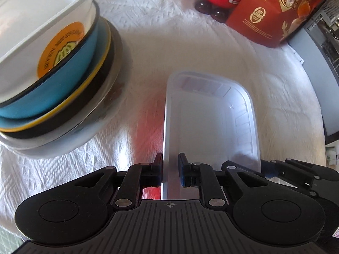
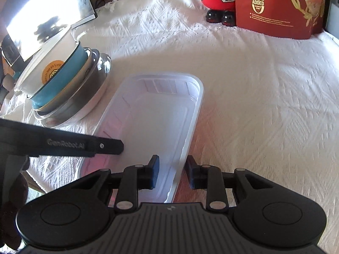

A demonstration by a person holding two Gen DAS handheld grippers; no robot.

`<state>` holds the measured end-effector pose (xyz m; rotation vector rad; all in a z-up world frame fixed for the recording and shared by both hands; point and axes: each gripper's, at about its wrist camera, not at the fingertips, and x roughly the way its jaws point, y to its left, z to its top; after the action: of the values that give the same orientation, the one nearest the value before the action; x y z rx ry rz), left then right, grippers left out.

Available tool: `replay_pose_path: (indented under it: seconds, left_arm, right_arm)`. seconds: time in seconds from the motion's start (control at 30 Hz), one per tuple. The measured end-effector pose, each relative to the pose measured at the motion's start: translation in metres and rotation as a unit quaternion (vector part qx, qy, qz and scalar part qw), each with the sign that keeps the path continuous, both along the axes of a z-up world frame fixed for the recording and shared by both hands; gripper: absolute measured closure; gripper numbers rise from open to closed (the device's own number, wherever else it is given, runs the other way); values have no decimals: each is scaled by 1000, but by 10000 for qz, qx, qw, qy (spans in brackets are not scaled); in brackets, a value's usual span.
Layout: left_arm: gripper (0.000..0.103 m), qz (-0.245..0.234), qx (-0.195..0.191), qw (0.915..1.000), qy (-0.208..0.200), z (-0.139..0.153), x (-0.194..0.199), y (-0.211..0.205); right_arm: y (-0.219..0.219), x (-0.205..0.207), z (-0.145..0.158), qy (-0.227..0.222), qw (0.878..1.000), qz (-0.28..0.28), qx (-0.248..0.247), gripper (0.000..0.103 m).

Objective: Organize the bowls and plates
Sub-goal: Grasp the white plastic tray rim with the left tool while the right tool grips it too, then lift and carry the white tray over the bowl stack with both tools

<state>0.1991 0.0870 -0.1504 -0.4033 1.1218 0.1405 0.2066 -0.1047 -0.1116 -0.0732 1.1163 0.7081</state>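
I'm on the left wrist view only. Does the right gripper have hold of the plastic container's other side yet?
Observer: Not yet. The right gripper straddles the right long wall of the clear container, jaws open with a gap on both sides.
Operator: Anything behind the bowl stack I should know about?
Observer: Yes, a screen stands just behind the bowl stack, at the far edge of the white cloth.
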Motion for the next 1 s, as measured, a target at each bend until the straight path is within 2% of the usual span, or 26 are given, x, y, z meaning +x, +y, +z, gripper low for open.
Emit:
replay_pose_path:
  seconds: [0.37,0.63,0.73,0.87,1.0]
  left_arm:
    - [86,-5,15,9999,-102,-2,-2,-2]
    - [86,89,82,9999,-45,0,-1,-5]
    - [86,60,-61,10000,-39,4,0,-3]
    - [87,-182,86,9991,-379,37,-3,-9]
    - [85,-381,179,9923,-1163,98,-7,-4]
  right_arm:
    - [-6,13,-4,297,9989,-325,162,75]
    - [1,11,-4,254,9993,-260,75,73]
    - [-1,11,-3,318,9990,-308,65,74]
    - [-7,10,13,211,9989,-408,115,74]
    - [-11,9,54,-200,9979,-543,296,74]
